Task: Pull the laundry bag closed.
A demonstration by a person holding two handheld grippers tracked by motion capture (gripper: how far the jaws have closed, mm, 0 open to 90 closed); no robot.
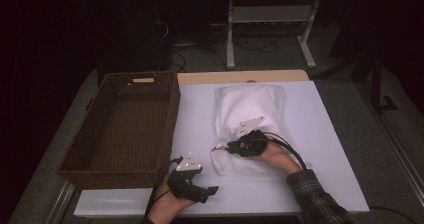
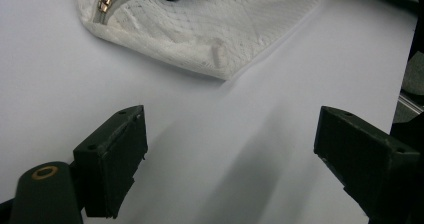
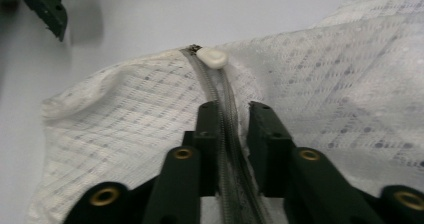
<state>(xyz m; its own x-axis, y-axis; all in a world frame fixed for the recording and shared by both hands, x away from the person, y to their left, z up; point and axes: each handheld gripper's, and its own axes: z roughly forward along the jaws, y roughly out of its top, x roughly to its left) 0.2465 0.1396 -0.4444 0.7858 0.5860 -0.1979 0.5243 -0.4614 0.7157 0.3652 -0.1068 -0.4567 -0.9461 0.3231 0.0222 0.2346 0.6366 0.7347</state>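
Bag: white mesh zip-up laundry bag (image 1: 248, 126) lies flat on the white-topped bench (image 1: 330, 149), just right of the brown woven wicker basket (image 1: 125, 129); something white is bundled inside it.
Zip: grey zip line (image 3: 220, 109) runs along the bag's near-left edge; its white rounded pull tab (image 3: 212, 58) sits at the corner end of the line.
Right tool: right tool (image 3: 234, 116) is down on the bag, its jaws drawn close together and pinching the zip line a little way short of the pull tab, not on the tab itself.
Left tool: left tool (image 2: 230, 149) hovers over bare bench near the bag's front corner, jaws wide apart, nothing between them.
Basket: no contents visible in it, though its floor is dim.
Zip state: cannot tell for certain whether the teeth are meshed; in the right tool's own view the line looks closed up to the tab.
Done so far: bag laid out, zip edge found and gripped.
Left to do: probably work the slider along, with the left tool steadying the fabric; any transfer to the basket is not yet begun.
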